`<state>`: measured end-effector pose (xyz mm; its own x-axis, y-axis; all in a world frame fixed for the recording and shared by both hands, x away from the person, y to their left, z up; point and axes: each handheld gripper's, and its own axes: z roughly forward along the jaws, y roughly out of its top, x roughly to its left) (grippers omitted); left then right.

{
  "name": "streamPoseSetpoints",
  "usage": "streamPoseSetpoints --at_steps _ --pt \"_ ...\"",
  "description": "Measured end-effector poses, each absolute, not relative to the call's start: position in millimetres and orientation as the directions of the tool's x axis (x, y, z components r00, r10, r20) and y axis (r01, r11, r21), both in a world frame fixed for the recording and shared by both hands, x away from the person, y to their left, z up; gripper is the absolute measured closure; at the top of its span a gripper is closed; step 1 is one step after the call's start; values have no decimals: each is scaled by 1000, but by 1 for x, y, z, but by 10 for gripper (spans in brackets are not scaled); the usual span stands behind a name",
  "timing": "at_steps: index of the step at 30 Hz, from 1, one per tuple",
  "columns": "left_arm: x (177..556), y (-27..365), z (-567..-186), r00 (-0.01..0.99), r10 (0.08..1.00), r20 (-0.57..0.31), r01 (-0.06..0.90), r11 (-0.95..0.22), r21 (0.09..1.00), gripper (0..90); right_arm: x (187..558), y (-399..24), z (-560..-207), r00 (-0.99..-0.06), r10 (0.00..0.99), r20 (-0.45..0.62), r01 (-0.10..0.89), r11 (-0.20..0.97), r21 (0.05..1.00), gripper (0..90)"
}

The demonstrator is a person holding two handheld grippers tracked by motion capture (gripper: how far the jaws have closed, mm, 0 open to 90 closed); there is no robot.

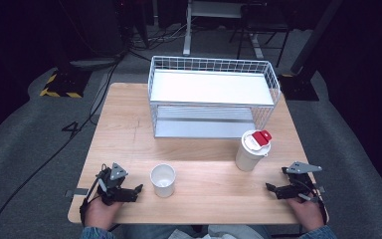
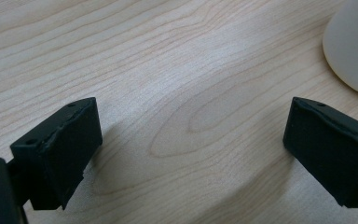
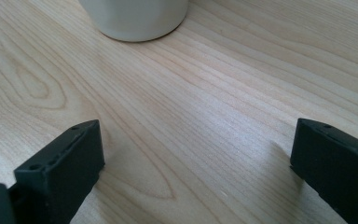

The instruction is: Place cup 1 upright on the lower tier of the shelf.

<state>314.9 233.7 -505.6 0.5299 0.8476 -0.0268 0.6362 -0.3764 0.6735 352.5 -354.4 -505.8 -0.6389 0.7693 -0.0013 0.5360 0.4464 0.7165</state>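
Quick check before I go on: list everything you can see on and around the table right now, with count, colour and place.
open cup: one, white, near edge, beside the left gripper.
lidded cup: one, white with red-tabbed lid, right of centre.
wire rack: one, white, two shelves, far side.
table: one, light wood.
striped base: one, black and yellow, floor far left.
left gripper: one, black, open, near left corner.
right gripper: one, black, open, near right corner.

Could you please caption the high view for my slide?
Two open grippers, left and right, rest by an open cup and a lidded cup before a wire rack.
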Motion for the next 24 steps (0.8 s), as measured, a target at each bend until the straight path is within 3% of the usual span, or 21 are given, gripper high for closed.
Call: streamPoseSetpoints --at_steps 15,24 --pt "321 231 -505 506 862 -31 659 -363 659 0 352 -354 -506 -639 769 -2 536 447 717 30" --pt "320 231 -490 520 853 -39 588 -325 741 0 352 -355 -506 -637 771 -2 537 446 716 32"
